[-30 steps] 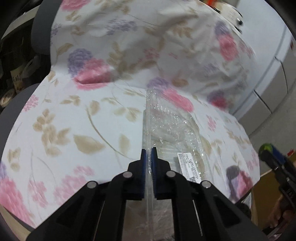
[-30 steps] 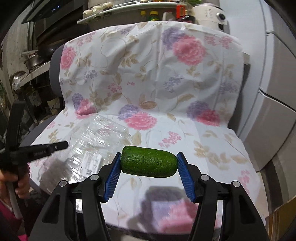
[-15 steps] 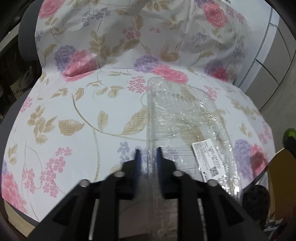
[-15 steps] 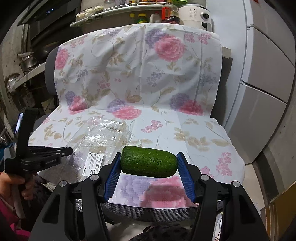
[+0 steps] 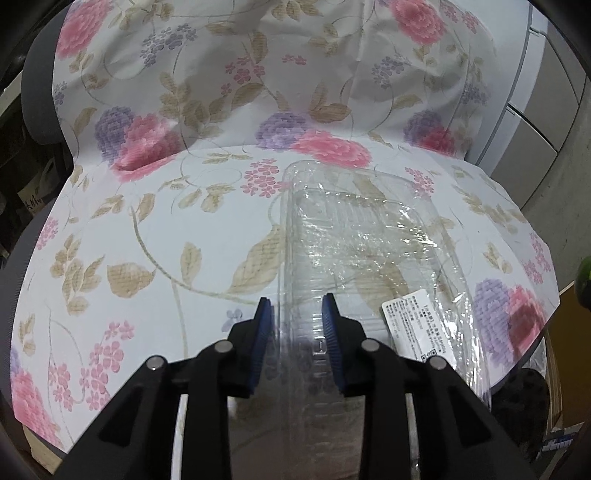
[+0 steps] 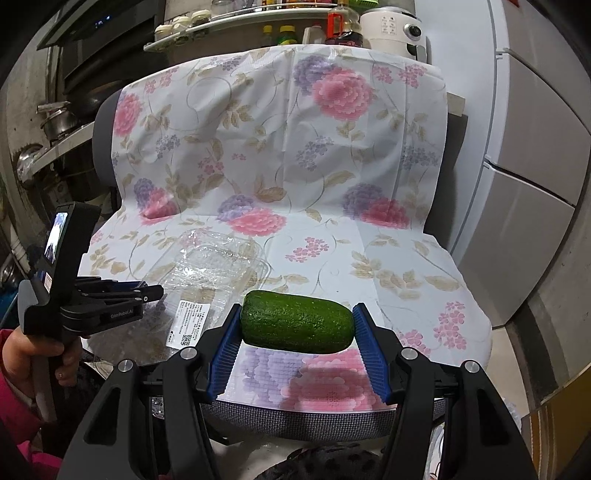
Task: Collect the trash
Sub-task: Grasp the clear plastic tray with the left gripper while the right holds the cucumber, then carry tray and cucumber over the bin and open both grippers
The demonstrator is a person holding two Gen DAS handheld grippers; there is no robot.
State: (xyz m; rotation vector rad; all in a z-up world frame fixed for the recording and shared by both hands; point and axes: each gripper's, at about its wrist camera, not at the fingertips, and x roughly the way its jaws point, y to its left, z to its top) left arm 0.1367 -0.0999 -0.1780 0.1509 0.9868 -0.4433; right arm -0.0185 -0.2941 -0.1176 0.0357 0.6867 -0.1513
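A clear plastic clamshell container (image 5: 369, 240) with a white label (image 5: 417, 321) lies on the floral-covered chair seat (image 5: 147, 229), its near end hanging over the seat's front edge. My left gripper (image 5: 296, 314) straddles the container's left rim; its jaws are opening and the blue pads stand clear of the plastic. In the right wrist view the container (image 6: 218, 266) and the left gripper (image 6: 147, 291) sit at the left, held by a person's hand (image 6: 37, 354). My right gripper (image 6: 297, 325) is shut on a dark green bumpy fruit (image 6: 295, 321), held in the air before the seat.
The floral cloth drapes the chair's backrest (image 6: 295, 129) too. White cabinets (image 6: 524, 177) stand to the right. A shelf with bottles and jars (image 6: 258, 22) runs behind, with pots (image 6: 59, 118) at the left. A brown cardboard box (image 5: 569, 369) stands low at the right.
The left jaws, earlier pinched on the container's rim, have spread apart. The right gripper drew back from the chair with the green fruit, then held still.
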